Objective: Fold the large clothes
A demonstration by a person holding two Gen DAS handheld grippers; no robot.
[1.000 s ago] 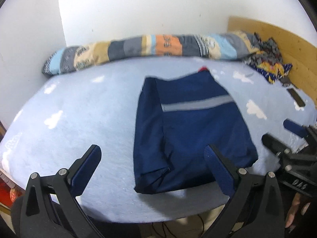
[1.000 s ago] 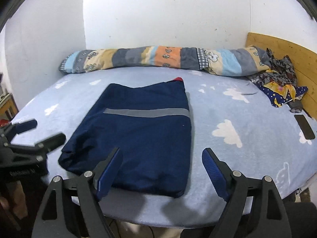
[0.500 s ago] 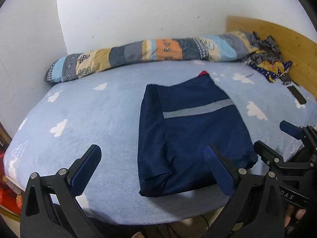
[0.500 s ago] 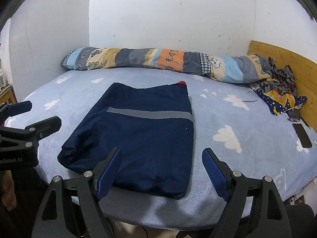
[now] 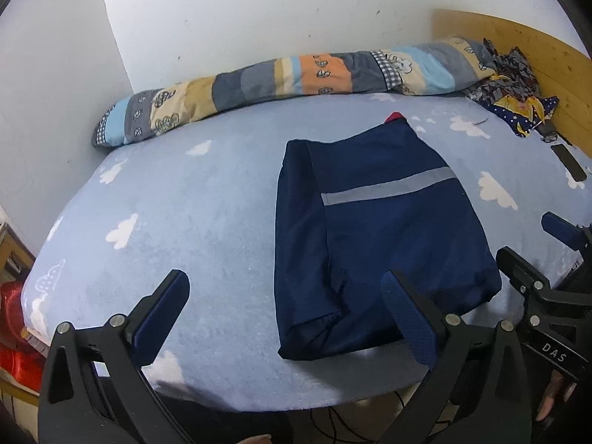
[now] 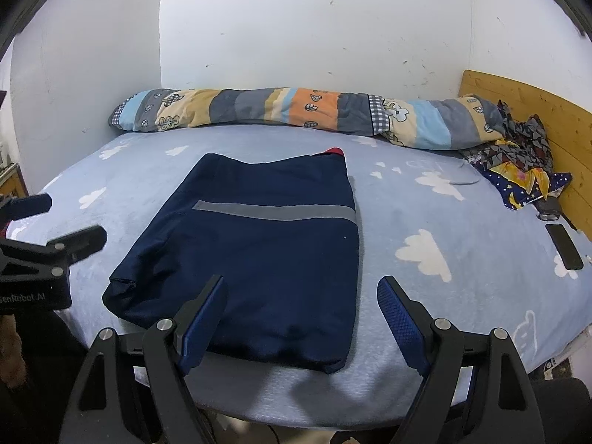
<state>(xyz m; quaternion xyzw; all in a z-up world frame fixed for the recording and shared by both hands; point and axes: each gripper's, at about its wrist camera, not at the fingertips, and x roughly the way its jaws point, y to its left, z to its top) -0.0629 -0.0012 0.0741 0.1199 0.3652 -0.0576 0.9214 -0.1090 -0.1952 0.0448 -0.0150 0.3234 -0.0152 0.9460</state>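
Observation:
A navy garment with a grey stripe (image 5: 373,236) lies folded into a flat rectangle on the light-blue bed (image 5: 185,222); it also shows in the right wrist view (image 6: 259,244). A bit of red shows at its far edge. My left gripper (image 5: 285,314) is open and empty, held off the bed's near edge, left of the garment's near corner. My right gripper (image 6: 301,318) is open and empty, just before the garment's near edge. Each gripper shows at the side of the other's view.
A long patchwork bolster (image 6: 296,114) lies along the far wall. Crumpled patterned cloth (image 6: 518,162) and a dark phone (image 6: 564,246) lie at the right by the wooden headboard (image 6: 536,111). Something red (image 5: 11,333) sits low at the left.
Both grippers have pulled back and tilted up a little from the garment, so more wall shows. The garment has not moved. Both stay open.

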